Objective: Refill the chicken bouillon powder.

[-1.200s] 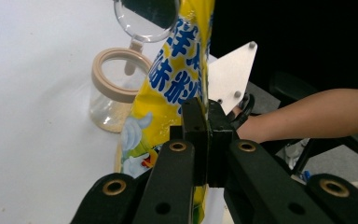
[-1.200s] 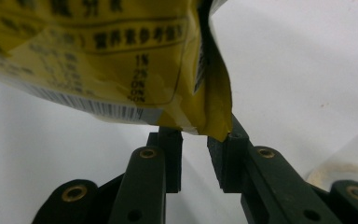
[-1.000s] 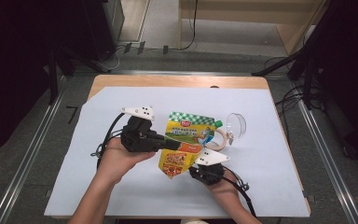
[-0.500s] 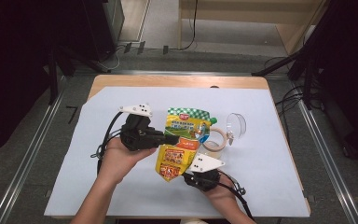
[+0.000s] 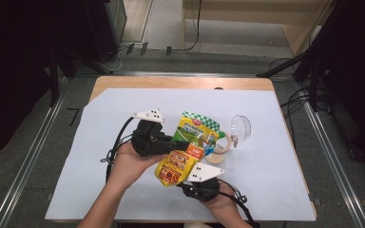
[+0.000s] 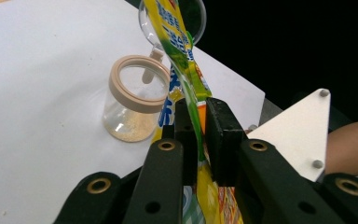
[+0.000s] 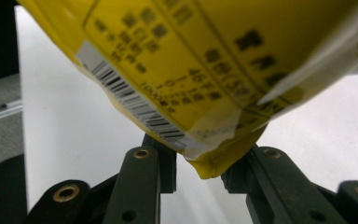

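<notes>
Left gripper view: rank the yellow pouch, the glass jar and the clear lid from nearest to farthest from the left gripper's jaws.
1. Yellow pouch: between the jaws of the left gripper, edge-on.
2. Glass jar: standing on the white sheet just beyond, to the left of the pouch, its beige rim open.
3. Clear lid: farthest, at the top of the picture behind the jar, partly hidden by the pouch.

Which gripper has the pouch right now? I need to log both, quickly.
Left gripper: closed on the edge of the yellow pouch, jaws just easing open.
Right gripper: closed on the pouch's bottom corner.
</notes>
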`<action>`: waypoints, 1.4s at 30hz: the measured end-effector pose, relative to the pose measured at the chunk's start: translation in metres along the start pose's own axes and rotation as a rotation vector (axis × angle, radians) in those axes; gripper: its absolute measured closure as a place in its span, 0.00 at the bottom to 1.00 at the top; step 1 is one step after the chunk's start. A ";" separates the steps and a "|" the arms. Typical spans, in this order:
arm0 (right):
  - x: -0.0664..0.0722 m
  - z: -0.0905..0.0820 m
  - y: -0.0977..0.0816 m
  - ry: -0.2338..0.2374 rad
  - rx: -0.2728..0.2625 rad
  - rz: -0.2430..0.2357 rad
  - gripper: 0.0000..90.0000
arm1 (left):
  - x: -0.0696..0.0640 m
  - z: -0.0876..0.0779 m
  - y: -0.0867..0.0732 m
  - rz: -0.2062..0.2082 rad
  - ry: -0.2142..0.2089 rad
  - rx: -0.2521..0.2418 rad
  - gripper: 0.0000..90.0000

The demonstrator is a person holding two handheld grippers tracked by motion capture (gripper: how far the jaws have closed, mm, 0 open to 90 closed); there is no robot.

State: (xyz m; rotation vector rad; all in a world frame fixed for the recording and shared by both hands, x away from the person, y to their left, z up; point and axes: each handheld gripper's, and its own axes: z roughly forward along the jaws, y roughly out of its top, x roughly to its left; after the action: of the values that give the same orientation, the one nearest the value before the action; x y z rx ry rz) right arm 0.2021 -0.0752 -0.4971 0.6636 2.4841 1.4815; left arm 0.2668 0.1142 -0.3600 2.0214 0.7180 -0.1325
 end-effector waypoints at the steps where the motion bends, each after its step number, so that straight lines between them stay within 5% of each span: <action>1: 0.001 0.000 0.001 0.007 -0.004 0.004 0.81 | 0.000 0.001 0.000 -0.004 0.004 0.000 0.92; 6: 0.003 -0.001 0.002 0.028 -0.005 0.004 0.81 | -0.005 0.007 0.000 0.014 0.064 0.021 0.84; 19: 0.002 -0.001 0.010 0.083 -0.027 0.047 0.79 | -0.002 0.029 0.000 0.002 0.110 0.043 0.70; 27: -0.009 -0.002 0.017 0.087 -0.018 0.059 0.78 | 0.000 0.036 0.011 -0.012 0.115 0.055 0.67; 35: -0.012 0.003 0.039 0.143 -0.033 0.072 0.76 | 0.001 0.036 0.033 -0.039 0.133 0.060 0.66; 42: -0.020 0.003 0.048 0.150 -0.063 0.105 0.76 | 0.008 0.032 0.039 -0.038 0.132 0.010 0.59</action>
State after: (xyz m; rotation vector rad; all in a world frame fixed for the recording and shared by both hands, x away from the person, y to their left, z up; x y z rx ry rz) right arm 0.2349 -0.0628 -0.4588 0.7063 2.5338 1.6986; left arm 0.3005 0.0765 -0.3510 2.0409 0.8407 -0.0250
